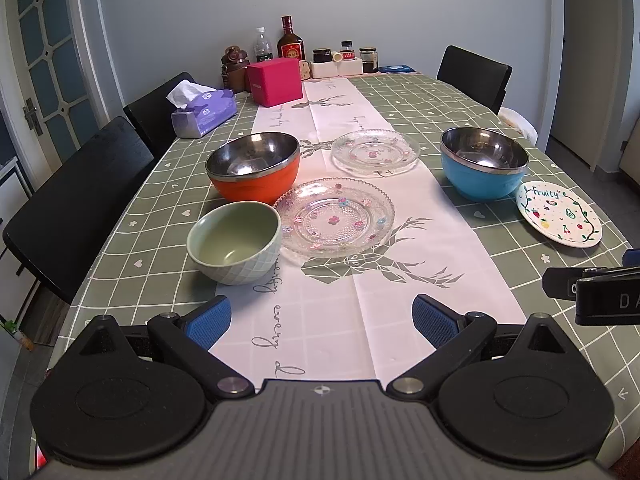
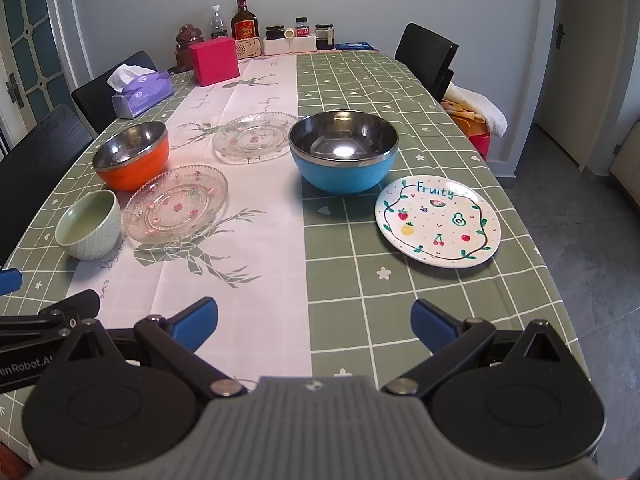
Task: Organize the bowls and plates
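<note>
- Plates and bowls lie scattered across the table (image 1: 460, 112); by my reading nothing is stacked or grouped yet, so the sorting has not begun.
- I count 3 bowls: the orange bowl (image 1: 253, 168) and the green bowl (image 1: 234, 237) sit close together on my left, and the blue bowl (image 2: 343, 151) stands well apart on the right.
- I count 3 plates: the near glass plate (image 1: 335, 217) lies just beside the green bowl and seems to touch or slightly overlap the orange bowl's base; the far glass plate (image 1: 375, 151) lies behind it on the white runner (image 1: 340, 320); the fruit plate (image 2: 438, 222) lies near the blue bowl, close to the right table edge.
- My left gripper (image 1: 322, 320) hangs over the runner with its jaws spread wide, carrying nothing.
- My right gripper (image 2: 314, 322) hovers at the near table edge, jaws likewise spread and empty.
- Left to do, as I judge it: all of it, probably nesting the 3 bowls and piling the 3 plates.
- The glass plates look slippery and thin-rimmed, so I expect them to need a careful pinch at the edge.
</note>
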